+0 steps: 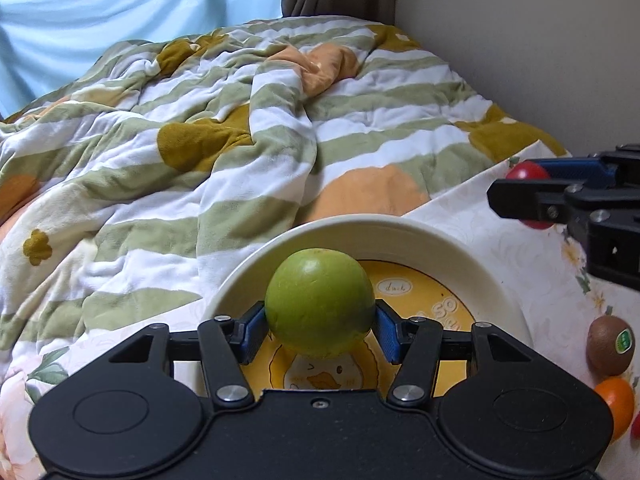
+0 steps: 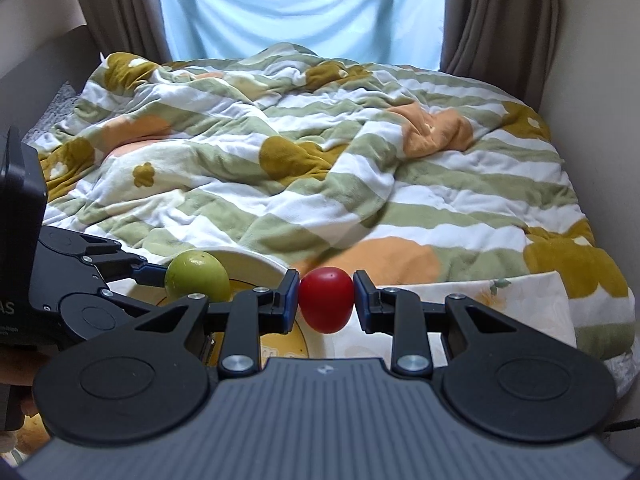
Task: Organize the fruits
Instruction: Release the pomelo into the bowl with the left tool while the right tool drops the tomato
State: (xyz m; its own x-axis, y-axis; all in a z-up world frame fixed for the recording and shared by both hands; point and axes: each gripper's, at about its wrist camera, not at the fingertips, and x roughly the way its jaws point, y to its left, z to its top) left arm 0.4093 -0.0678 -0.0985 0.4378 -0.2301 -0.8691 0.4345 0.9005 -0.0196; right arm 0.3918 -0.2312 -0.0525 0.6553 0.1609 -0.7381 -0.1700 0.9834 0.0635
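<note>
Tongs: left point(image 1: 320, 326) around one green fruit point(image 1: 320, 300), right point(image 2: 326, 300) gripping one red fruit point(image 2: 326, 299).

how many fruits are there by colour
green: 1, the green fruit
red: 2, the red fruit and a red bit at the edge
brown: 1, the kiwi
orange: 1, the orange fruit
total: 5

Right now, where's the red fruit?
The red fruit sits clamped in the right gripper, just right of the plate. In the left wrist view it shows far right, beyond the kiwi.
</note>
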